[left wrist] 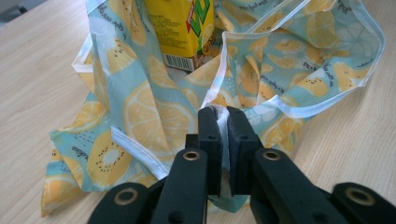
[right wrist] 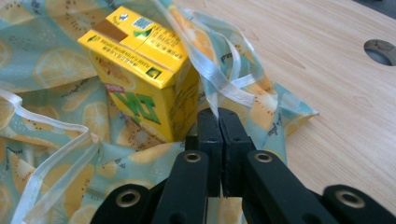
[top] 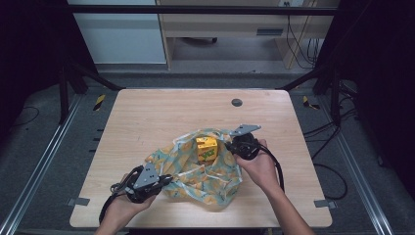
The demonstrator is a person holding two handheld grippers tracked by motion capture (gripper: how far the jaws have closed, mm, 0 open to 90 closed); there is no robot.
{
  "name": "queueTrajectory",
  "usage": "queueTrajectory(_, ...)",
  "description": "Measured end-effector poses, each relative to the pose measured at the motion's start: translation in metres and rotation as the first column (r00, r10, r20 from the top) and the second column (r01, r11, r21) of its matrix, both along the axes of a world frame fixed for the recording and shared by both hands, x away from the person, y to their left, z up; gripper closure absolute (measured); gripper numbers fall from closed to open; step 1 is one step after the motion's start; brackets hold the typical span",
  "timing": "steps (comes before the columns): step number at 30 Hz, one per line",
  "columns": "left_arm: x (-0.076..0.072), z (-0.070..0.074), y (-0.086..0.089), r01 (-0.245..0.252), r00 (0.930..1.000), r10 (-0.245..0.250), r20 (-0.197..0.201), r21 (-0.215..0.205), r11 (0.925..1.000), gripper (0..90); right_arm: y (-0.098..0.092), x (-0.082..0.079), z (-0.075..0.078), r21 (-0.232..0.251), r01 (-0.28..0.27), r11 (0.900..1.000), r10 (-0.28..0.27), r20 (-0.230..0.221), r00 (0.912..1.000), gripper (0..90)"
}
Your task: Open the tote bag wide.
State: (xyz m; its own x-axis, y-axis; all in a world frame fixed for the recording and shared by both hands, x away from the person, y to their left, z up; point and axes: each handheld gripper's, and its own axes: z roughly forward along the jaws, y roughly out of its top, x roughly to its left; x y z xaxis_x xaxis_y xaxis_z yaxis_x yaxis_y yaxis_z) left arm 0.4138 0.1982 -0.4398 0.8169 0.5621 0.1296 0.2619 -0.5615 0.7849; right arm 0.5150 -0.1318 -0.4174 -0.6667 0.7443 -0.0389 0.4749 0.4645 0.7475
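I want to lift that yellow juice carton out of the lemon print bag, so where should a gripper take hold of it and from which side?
Grip the carton across its flat side faces near the top, coming straight down from above. It stands upright and its upper half rises free, while folds of the bag crowd its base. Both the left gripper and the right gripper are clamped on bag cloth, so one must let go.

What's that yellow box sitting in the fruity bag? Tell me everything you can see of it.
The yellow box is a small drink carton, apparently coated cardboard, with green lettering on its side, a barcode near its base and fine print on its flat folded top. It looks closed and undented. It stands upright, turned corner-on to the person, on the lemon-print cloth bag, which lies crumpled around it near the middle of the table. Only the bag touches it; the left gripper and right gripper pinch the bag's edges beside it.
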Motion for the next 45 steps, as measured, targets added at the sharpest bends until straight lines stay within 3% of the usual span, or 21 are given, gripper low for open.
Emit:
queueTrajectory(2, 0.001, 0.002, 0.001, -0.013, 0.9999, 0.013, 0.006, -0.008, 0.9999, 87.5, -0.002, 0.002, 0.002, 0.008, 0.000, 1.000, 0.000, 0.006, 1.0000, 90.0)
queueTrajectory(7, 0.005, 0.013, 0.002, -0.048, 0.9962, 0.051, 0.070, -0.046, 0.9978, 88.1, -0.009, 0.014, 0.010, 0.056, 0.025, 0.998, -0.027, 0.025, 0.9993, 90.0)
queueTrajectory(10, 0.012, 0.017, 0.002, -0.068, 0.9909, 0.072, 0.113, -0.043, 0.9968, 88.0, -0.012, 0.026, 0.015, 0.068, 0.039, 0.997, -0.041, 0.032, 0.9986, 90.0)
queueTrajectory(12, 0.018, 0.013, 0.002, -0.086, 0.9885, 0.089, 0.122, -0.033, 0.9958, 88.0, -0.012, 0.034, 0.015, 0.068, 0.055, 0.996, -0.057, 0.027, 0.9980, 90.0)
queueTrajectory(15, 0.029, -0.002, 0.001, -0.097, 0.9896, 0.097, 0.106, -0.011, 0.9952, 88.2, -0.012, 0.053, 0.006, 0.054, 0.089, 0.995, -0.089, 0.001, 0.9960, 90.0)
queueTrajectory(19, 0.030, -0.010, -0.001, -0.090, 0.9913, 0.088, 0.098, 0.010, 0.9959, 88.3, -0.013, 0.065, -0.006, 0.028, 0.106, 0.994, -0.105, -0.024, 0.9942, 90.0)
queueTrajectory(25, 0.032, -0.020, -0.004, -0.074, 0.9949, 0.070, 0.073, 0.053, 0.9959, 88.3, -0.022, 0.068, -0.024, 0.007, 0.132, 0.991, -0.131, -0.061, 0.9894, 90.0)
queueTrajectory(30, 0.035, -0.029, -0.006, -0.077, 0.9961, 0.074, 0.050, 0.073, 0.9943, 88.6, -0.027, 0.070, -0.035, -0.017, 0.143, 0.990, -0.144, -0.088, 0.9856, 90.0)
queueTrajectory(32, 0.035, -0.031, -0.007, -0.079, 0.9962, 0.076, 0.044, 0.067, 0.9947, 88.7, -0.029, 0.071, -0.038, -0.005, 0.152, 0.988, -0.152, -0.100, 0.9834, 90.0)
queueTrajectory(45, 0.036, -0.044, -0.013, -0.050, 0.9988, 0.050, 0.004, 0.118, 0.9918, 89.1, -0.031, 0.075, -0.051, -0.057, 0.162, 0.985, -0.168, -0.117, 0.9787, 90.0)
